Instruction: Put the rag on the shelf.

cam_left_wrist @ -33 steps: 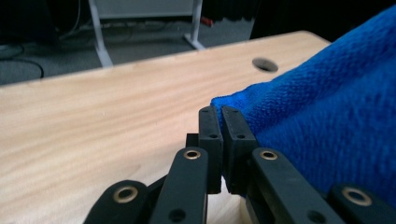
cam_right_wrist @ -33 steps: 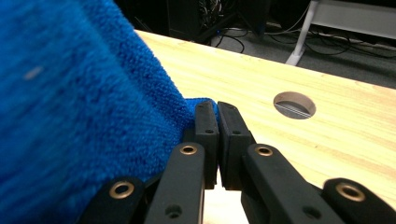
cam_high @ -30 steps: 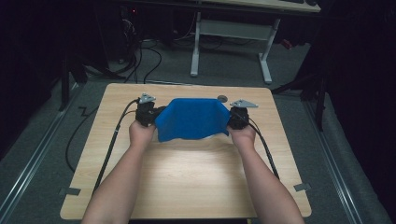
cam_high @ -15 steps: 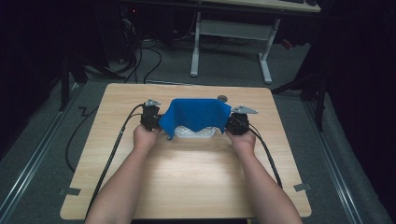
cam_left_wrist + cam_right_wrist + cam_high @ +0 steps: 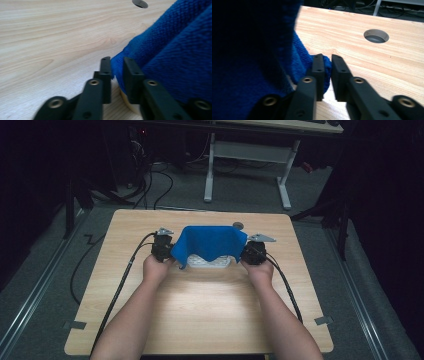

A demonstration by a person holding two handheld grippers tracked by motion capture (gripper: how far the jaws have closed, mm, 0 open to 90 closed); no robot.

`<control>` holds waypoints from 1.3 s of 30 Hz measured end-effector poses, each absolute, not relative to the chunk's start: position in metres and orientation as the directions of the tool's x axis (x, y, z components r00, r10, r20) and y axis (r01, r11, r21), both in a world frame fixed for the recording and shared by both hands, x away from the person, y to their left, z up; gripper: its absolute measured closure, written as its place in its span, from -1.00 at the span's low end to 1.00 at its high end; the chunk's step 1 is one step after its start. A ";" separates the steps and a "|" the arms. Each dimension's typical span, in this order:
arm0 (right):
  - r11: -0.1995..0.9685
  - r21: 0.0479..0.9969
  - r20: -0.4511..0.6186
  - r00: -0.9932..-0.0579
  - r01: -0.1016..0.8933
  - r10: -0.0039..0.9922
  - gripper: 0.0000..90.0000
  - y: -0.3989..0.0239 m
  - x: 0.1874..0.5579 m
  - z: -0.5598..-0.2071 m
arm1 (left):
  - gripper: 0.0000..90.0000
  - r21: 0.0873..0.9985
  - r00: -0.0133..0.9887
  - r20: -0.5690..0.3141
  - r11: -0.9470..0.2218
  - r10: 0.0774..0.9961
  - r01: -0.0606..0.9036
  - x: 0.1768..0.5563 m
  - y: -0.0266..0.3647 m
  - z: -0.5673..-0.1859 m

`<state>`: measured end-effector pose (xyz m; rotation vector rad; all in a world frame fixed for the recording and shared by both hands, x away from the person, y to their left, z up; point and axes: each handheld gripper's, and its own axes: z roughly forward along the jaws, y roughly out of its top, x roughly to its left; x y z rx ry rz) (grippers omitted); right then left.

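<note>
Blue cloth (image 5: 212,242) corners sit between both just-opened grippers, left gripper (image 5: 117,72) and right gripper (image 5: 326,72); bare bench (image 5: 210,315) is left nearside.

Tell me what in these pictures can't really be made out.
- The white object under the blue towel: in the high view the towel covers most of it, so its kind is unclear.
- Floor clutter behind the table: too dark in the high view.
- The left gripper view blurs the towel and cuts it off at the right edge.

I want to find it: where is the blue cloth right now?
In the high view, the blue cloth lies at the table's far middle, draped over a white thing.
</note>
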<state>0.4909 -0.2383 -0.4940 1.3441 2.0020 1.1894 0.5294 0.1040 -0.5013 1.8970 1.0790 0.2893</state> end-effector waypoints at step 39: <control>0.158 0.872 0.038 -0.385 0.463 0.922 0.40 -0.259 0.465 -0.460 | 0.32 0.852 0.562 -0.146 -0.185 0.814 0.489 0.474 0.142 -0.488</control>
